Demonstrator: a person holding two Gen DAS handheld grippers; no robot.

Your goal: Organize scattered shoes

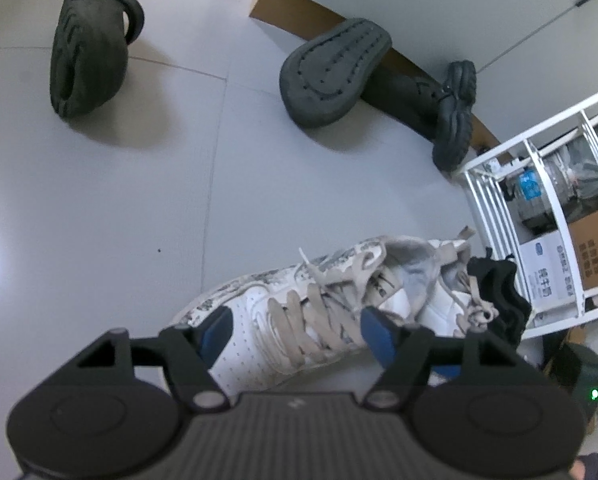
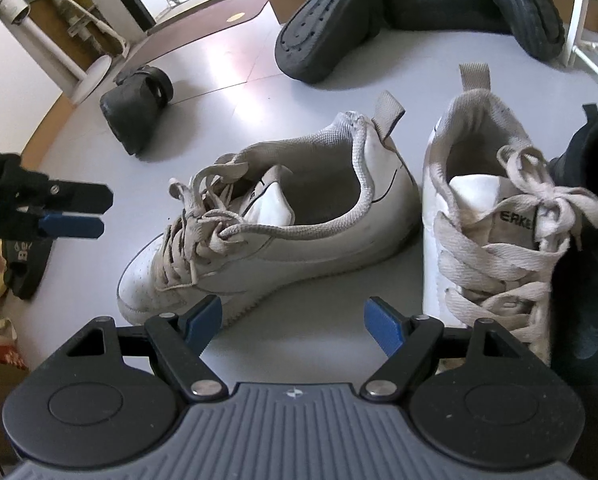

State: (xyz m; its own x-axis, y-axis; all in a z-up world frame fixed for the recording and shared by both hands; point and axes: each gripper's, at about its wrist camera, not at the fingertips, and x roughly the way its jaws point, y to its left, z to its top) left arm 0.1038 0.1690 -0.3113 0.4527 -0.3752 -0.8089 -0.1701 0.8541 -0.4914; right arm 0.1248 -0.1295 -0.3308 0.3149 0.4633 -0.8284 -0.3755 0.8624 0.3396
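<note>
Grey floor tiles (image 1: 99, 208) carry the scattered footwear. Left tool (image 1: 295, 332) hangs with its blue pads spread either side of a white laced sneaker (image 1: 299, 312), not pressing it; right tool (image 2: 293, 320) stands wide and empty before that shoe and its mate (image 2: 495, 240). Beyond lie dark clogs (image 1: 331, 72) near a white rack (image 1: 539, 220). Light and soft-sided, the sneaker likely handles best pinched across the firm heel collar, clear of the loose laces.

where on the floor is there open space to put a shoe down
The widest bare floor lies between the dark clog, the upturned dark sole and the white sneaker. It is crowded by the white rack, where sneakers and a black shoe bunch together.
</note>
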